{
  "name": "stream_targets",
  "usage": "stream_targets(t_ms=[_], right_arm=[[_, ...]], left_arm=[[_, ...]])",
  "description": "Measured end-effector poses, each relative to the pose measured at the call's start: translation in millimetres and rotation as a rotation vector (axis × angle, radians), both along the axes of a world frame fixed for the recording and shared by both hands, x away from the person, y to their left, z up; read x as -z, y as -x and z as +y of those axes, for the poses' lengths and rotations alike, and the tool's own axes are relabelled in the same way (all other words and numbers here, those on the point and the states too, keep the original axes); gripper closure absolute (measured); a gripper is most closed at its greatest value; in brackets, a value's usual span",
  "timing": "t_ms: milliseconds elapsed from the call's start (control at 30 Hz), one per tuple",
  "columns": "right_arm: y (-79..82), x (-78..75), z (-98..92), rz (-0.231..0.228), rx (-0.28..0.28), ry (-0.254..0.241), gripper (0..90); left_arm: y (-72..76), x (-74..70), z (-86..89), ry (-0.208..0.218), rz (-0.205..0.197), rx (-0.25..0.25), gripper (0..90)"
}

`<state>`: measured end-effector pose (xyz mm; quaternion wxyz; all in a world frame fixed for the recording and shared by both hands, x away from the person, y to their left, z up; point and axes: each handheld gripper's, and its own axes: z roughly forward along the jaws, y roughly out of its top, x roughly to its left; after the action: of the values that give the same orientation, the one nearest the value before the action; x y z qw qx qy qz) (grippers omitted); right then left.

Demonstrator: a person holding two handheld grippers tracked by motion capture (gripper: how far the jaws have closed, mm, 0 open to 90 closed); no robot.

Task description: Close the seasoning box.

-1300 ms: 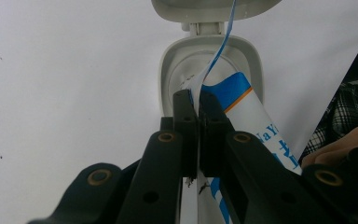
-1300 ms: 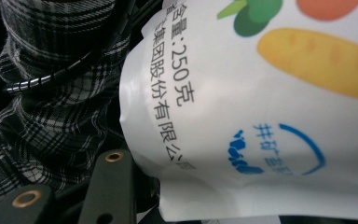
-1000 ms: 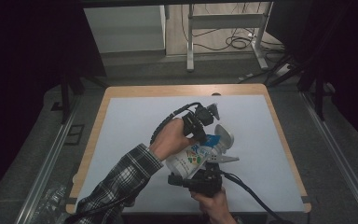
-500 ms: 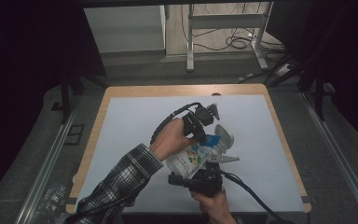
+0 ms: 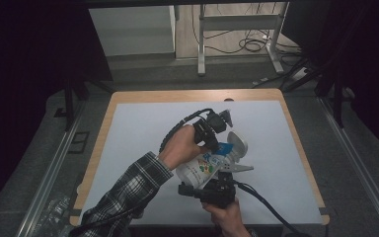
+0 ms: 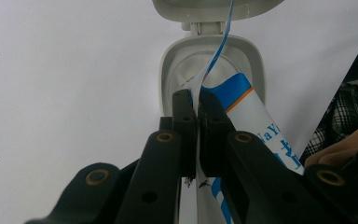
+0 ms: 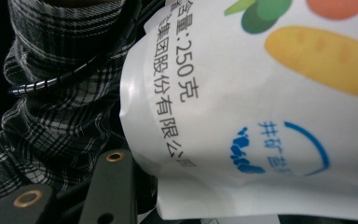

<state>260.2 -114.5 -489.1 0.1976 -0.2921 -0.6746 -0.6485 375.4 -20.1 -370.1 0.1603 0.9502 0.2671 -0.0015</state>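
Observation:
A white container (image 5: 201, 169) with a fruit-and-vegetable print and blue writing lies tilted above the table. My right gripper (image 5: 212, 183) comes from the near edge and is shut on its lower body. In the right gripper view the container (image 7: 261, 116) bulges over one black finger (image 7: 114, 182). Its grey flip lid (image 5: 238, 143) stands open. My left gripper (image 6: 198, 109) is shut on a thin blue-and-white strip (image 6: 221, 42) that comes out of the container's open mouth (image 6: 186, 74). In the high view the left gripper (image 5: 220, 146) reaches in from the left, over the container's top.
A white mat covers the wooden table (image 5: 143, 95), with free room on all sides of the hands. A plaid sleeve (image 5: 128, 192) crosses the near left. Black cables trail from both grippers. Metal rails (image 5: 49, 173) run along the table's sides.

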Motion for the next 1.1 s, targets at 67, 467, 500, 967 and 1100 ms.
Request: stream_targets(t_ms=[67,467,500,967,1100], right_arm=[[0.1,-0.3,-0.1,0.002,-0.001,-0.002,54.7],[0.1,-1.1,-0.9,-0.004,0.002,0.001,55.0],[0.1,-1.1,-1.0,-0.004,0.002,0.0,55.0],[0.1,-1.2,-0.7,-0.005,0.002,-0.007,55.3],[0.1,-1.4,-0.8,-0.008,0.002,-0.007,55.5]], left_arm=[[-0.1,0.3,0.1,0.0,0.001,0.0,87.1],[-0.4,1.3,-0.1,-0.001,0.002,0.0,86.5],[-0.5,1.5,-0.1,-0.001,0.003,0.0,86.5],[-0.7,2.8,0.0,0.0,0.006,-0.001,86.4],[-1.1,3.0,0.4,0.0,0.005,-0.001,86.2]])
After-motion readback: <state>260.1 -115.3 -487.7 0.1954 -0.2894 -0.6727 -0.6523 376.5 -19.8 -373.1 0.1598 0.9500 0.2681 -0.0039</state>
